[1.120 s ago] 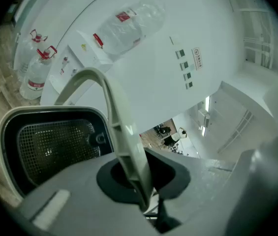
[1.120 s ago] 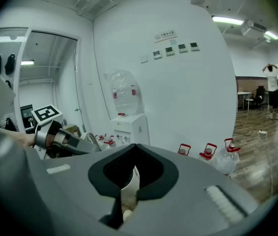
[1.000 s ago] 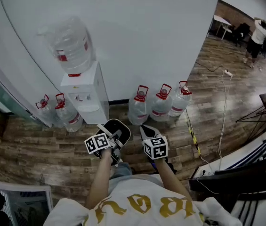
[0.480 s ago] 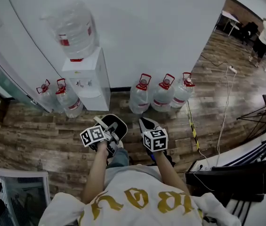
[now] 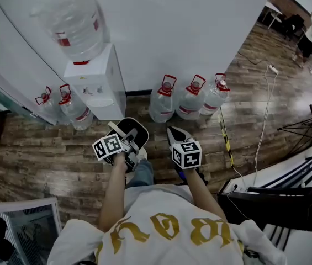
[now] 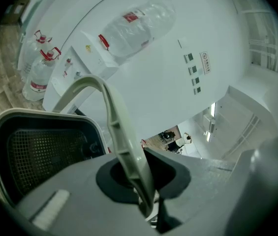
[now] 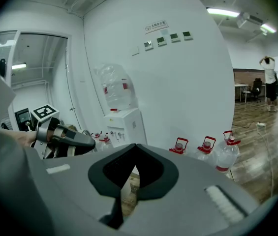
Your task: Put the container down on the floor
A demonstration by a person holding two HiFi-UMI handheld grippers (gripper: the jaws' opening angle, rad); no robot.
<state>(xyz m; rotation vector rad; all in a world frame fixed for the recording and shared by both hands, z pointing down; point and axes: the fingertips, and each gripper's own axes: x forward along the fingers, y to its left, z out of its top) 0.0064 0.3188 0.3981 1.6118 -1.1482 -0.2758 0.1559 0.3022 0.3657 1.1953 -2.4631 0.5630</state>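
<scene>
Hanging from the left gripper (image 6: pixel 146 205), clenched on its pale handle (image 6: pixel 111 117): container (image 5: pixel 133 134), dark mesh inside, apparently clear of the wood floor (image 5: pixel 45 164), near the water dispenser (image 5: pixel 96 87); right gripper (image 7: pixel 135 147) closed, nothing between.

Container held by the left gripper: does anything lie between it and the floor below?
Nothing visible does. The container hangs from the left gripper over wooden floor; the water bottles stand farther back by the wall. The patch directly beneath it is hidden.
</scene>
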